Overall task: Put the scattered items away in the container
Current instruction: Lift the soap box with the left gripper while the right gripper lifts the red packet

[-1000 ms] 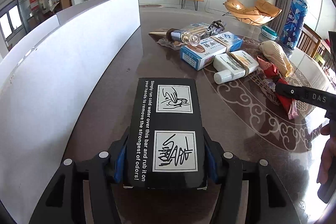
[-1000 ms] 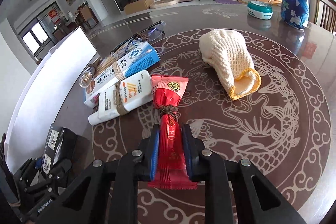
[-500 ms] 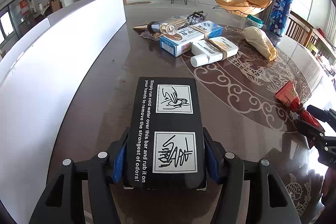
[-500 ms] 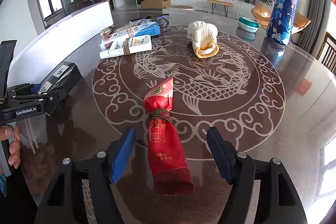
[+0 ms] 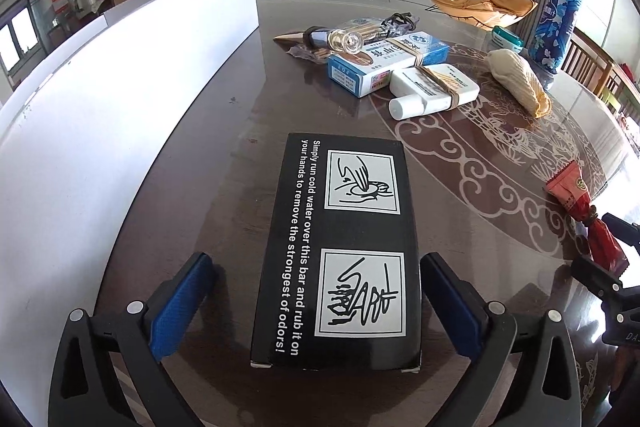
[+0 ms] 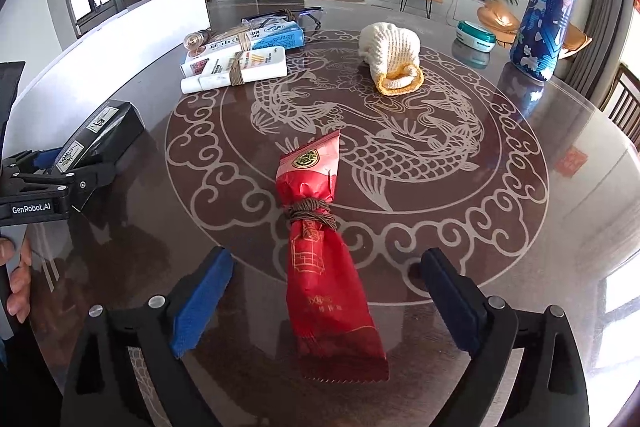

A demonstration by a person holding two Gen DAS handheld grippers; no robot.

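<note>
Left gripper point(image 5: 316, 291) spread wide astride black box point(image 5: 340, 251), pads clear. Right gripper point(image 6: 324, 301) spread wide astride red packet point(image 6: 324, 259). White container point(image 5: 120, 99) far left, interior unseen. Blue canister point(image 6: 544, 11) whole in right view only.

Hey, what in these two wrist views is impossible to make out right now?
- Long white container: left wrist view shows only its outer wall, so the inside is hidden.
- Black cardboard box: contents unseen, box closed.
- Clear glasses: right wrist view, partly behind the blue-and-white carton.
</note>
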